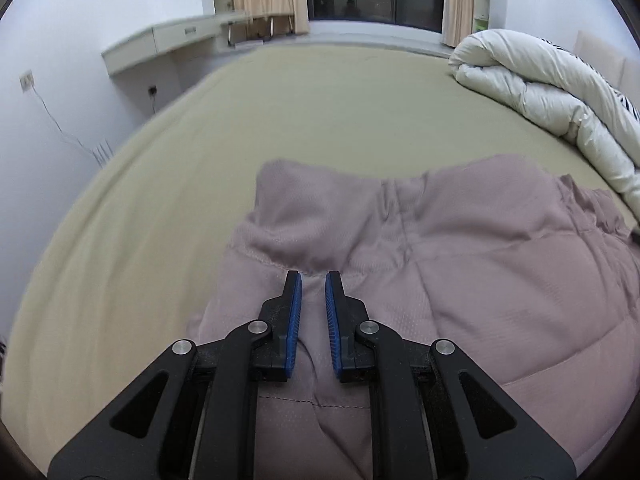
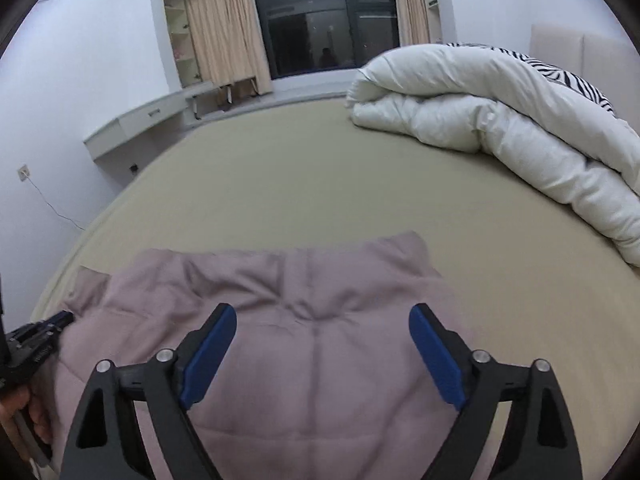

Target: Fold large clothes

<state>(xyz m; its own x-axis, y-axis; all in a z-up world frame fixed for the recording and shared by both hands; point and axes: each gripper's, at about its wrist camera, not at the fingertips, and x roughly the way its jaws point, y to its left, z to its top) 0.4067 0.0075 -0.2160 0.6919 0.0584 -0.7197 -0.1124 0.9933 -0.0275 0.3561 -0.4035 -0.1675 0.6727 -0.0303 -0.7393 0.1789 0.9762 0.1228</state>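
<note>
A mauve quilted jacket lies on the beige bed, partly folded, at the near edge. My left gripper is nearly closed with a ridge of the jacket's fabric pinched between its blue pads. The jacket also shows in the right wrist view. My right gripper is wide open and hovers above the jacket's middle, holding nothing. The left gripper also shows in the right wrist view, at the jacket's left edge.
A rolled white duvet with a zebra-striped cover lies at the right side of the bed. A grey wall desk and a dark window with beige curtains stand beyond the bed. Bare beige sheet stretches past the jacket.
</note>
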